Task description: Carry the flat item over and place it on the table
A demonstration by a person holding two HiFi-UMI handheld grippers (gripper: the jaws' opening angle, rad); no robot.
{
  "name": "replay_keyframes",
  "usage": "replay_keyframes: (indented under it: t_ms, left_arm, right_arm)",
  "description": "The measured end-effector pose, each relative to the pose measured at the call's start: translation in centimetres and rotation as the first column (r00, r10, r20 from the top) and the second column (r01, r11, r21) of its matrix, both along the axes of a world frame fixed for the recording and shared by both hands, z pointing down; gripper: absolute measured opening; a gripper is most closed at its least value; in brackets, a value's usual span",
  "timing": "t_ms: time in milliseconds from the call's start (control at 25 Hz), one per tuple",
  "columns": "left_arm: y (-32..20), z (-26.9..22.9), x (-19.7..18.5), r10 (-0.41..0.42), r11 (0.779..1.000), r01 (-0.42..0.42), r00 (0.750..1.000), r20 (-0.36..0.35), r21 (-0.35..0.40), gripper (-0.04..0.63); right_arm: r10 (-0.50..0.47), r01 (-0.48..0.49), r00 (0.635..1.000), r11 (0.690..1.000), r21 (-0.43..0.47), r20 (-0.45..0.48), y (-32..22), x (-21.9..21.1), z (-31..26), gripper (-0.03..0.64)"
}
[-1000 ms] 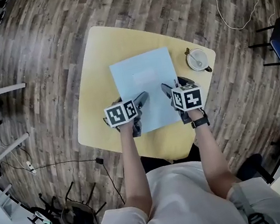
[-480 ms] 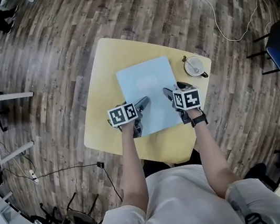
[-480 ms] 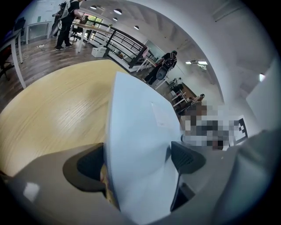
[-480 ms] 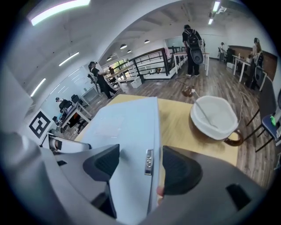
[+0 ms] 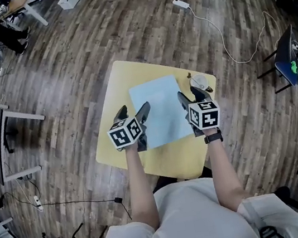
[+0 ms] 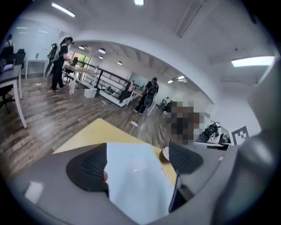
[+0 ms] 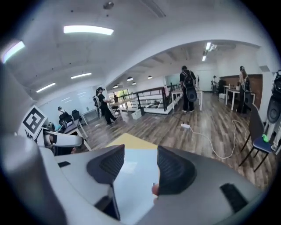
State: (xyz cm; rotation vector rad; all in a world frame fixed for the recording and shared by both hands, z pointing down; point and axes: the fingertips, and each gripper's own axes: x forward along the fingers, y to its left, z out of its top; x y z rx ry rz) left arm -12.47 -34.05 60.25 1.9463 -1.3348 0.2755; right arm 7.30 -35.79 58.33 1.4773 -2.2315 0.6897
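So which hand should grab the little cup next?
Probably right. The right gripper hangs nearest the cup, jaws apart though just closing a little, nothing between. The left gripper is across the blue sheet.

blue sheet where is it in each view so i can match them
Head view: blue sheet at centre, on the yellow table.
Left gripper view: blue sheet bottom centre, yellow table beyond.
Right gripper view: blue sheet bottom centre, yellow table beyond.
Shared landmark: the yellow table.

Yellow table (image 5: 115,93), blue sheet (image 5: 161,108), small cup (image 5: 199,81)
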Motion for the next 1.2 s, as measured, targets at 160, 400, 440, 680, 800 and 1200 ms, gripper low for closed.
replay_keyframes:
  t_ms: [160,400,440,680,800,1200]
  left_arm:
    - [-0.3,-7.9,1.2,0.009,0.981,-0.018,0.999,0.048,0.191,0.395]
    - [1.4,-16.0,3.3,0.002,0.926,-0.041,0.995,0.104,0.375,0.252]
    - [1.9,-17.1,3.6,0.0,0.917,-0.039,0.995,0.096,0.398,0.238]
    - [4.0,-23.3,4.7,-0.016,0.85,-0.049,0.993,0.118,0.525,0.172]
    - [4.9,-25.1,5.1,-0.031,0.826,-0.046,0.992,0.126,0.562,0.143]
    - [7.7,-26.5,5.6,-0.062,0.799,-0.049,0.985,0.163,0.6,0.012]
  right_arm:
    - [-0.001,-0.002,1.0,0.986,0.164,0.018,0.8,-1.3,-7.9,0.208]
    - [-0.009,-0.004,0.999,0.931,0.364,0.033,3.3,-2.3,-17.6,0.143]
    - [-0.009,-0.004,0.999,0.921,0.39,0.033,3.9,-2.4,-18.8,0.133]
    - [0.007,-0.026,0.999,0.861,0.507,0.038,6.8,-2.3,-23.9,0.075]
    - [0.028,-0.052,0.998,0.838,0.543,0.054,7.9,-1.6,-25.6,0.063]
    - [0.049,-0.083,0.996,0.816,0.573,0.074,11.1,-1.1,-27.0,0.022]
